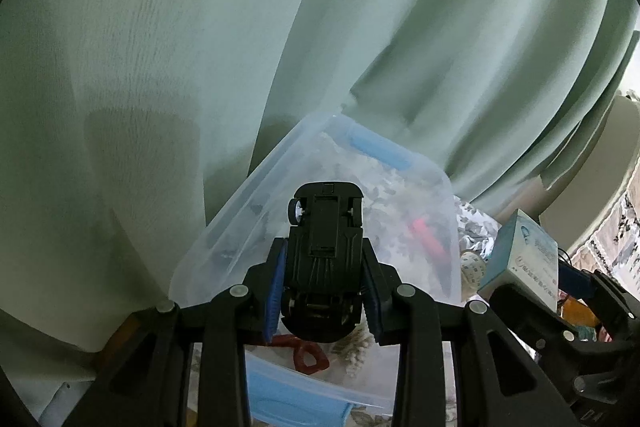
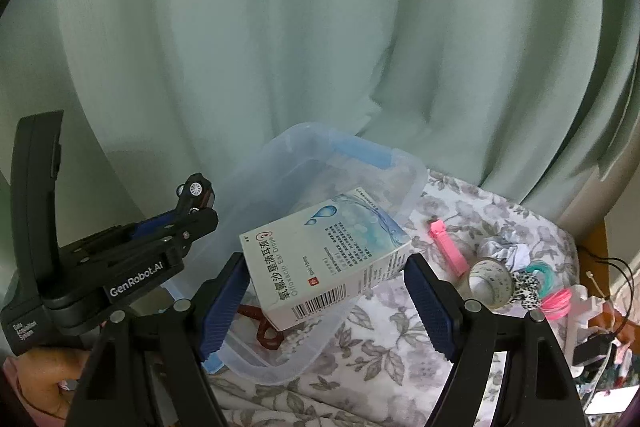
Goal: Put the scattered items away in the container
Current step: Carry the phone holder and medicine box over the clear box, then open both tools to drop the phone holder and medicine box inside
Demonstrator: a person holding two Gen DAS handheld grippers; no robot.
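Left claw [image 1: 324, 291] gripping one toy car [image 1: 322, 251], right claw [image 2: 326, 303] open around one box [image 2: 324, 255].

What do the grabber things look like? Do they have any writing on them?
Both are black plastic. The right gripper has two fingers with ribbed blue pads and round silver pins on its linkage bars. The left gripper looks the same, with white "GenRobot.AI" lettering on its side and a curved black handle.
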